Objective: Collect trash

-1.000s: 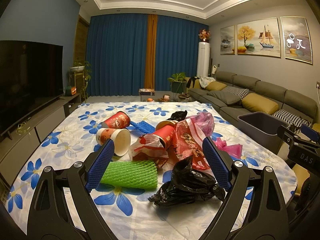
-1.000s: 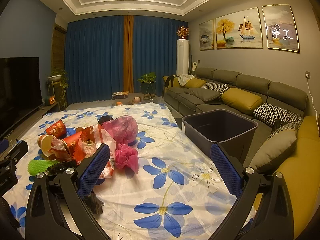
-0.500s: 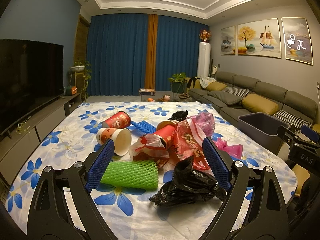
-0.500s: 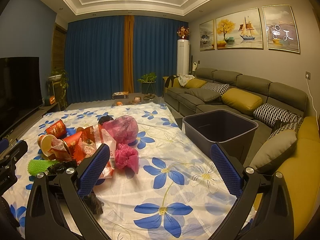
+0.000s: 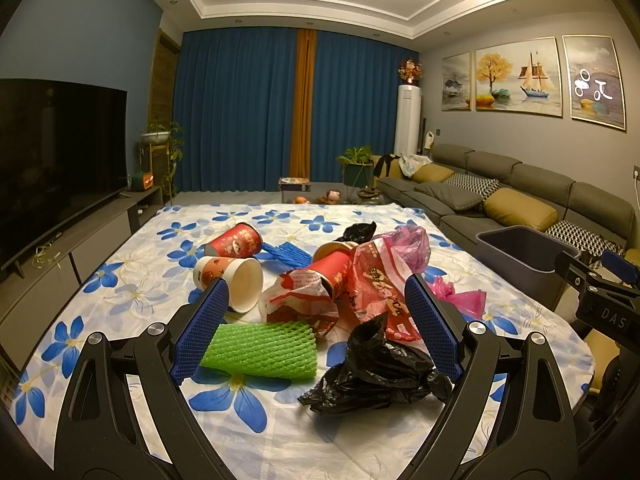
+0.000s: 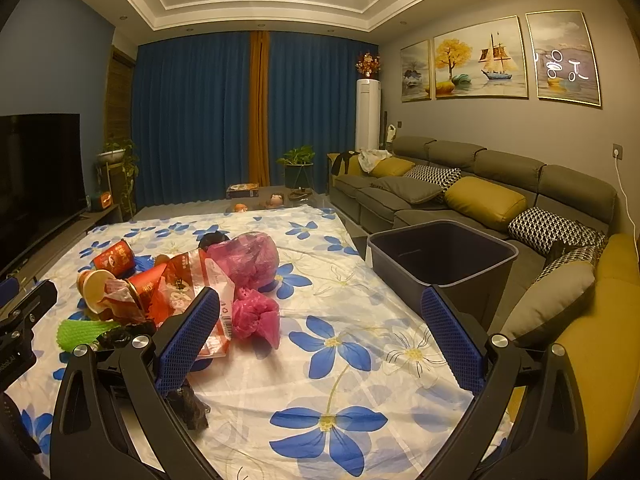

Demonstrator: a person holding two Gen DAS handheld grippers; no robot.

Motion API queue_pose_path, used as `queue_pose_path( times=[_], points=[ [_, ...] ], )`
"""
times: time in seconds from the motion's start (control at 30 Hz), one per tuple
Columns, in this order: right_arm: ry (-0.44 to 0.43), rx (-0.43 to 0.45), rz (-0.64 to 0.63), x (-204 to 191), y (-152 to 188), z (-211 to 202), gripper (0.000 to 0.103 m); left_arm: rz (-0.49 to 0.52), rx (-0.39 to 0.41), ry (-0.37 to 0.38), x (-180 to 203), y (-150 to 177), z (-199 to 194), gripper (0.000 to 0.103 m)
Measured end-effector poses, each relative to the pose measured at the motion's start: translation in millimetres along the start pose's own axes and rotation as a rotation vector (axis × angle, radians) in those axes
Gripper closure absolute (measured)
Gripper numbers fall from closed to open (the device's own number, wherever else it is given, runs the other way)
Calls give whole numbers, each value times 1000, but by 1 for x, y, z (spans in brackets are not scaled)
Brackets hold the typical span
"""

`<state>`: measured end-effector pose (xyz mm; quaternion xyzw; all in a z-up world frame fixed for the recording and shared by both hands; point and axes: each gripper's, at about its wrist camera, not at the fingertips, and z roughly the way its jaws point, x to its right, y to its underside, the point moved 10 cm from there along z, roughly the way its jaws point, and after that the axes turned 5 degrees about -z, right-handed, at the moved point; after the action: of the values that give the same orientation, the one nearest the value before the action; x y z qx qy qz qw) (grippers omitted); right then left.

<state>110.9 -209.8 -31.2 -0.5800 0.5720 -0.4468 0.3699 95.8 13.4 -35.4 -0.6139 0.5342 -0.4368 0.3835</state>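
1. Left gripper (image 5: 316,328) is hovering over the trash pile (image 5: 320,280), jaws spread wide, gripping nothing.
2. Right gripper (image 6: 320,336) is idling with jaws spread, empty, between pile and bin (image 6: 444,256).
3. Nearest the left gripper: black bag (image 5: 380,368) and green net (image 5: 260,350). I'd take one item only.
4. Bag is looking floppy, so pinch the bunched top.
5. Bin is sitting right of the pile, off the table edge.

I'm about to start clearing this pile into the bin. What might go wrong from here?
The black bag is crumpled and limp, so the open left gripper may pinch only a fold and drop it. The cups lie on their sides and may roll. The grey bin stands beyond the table edge, so a short release misses.
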Motion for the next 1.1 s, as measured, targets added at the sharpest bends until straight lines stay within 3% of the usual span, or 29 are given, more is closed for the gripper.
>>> queue_pose_path(
  times=[0.53, 0.8, 0.97, 1.03, 1.1],
  points=[
    [-16, 6, 2, -3, 0, 0, 5, -1, 2, 1, -1, -1, 0, 15],
    [-73, 14, 5, -16, 5, 1, 5, -25, 9, -15, -18, 1, 0, 15],
    [-167, -1, -4, -45, 17, 5, 13, -53, 24, -42, -41, 3, -3, 15],
    [-211, -8, -17, -61, 23, 6, 24, -60, 27, -49, -49, 5, -4, 15],
    [-260, -25, -37, -81, 31, 8, 28, -59, 31, -60, -55, 8, -4, 15]
  ],
)
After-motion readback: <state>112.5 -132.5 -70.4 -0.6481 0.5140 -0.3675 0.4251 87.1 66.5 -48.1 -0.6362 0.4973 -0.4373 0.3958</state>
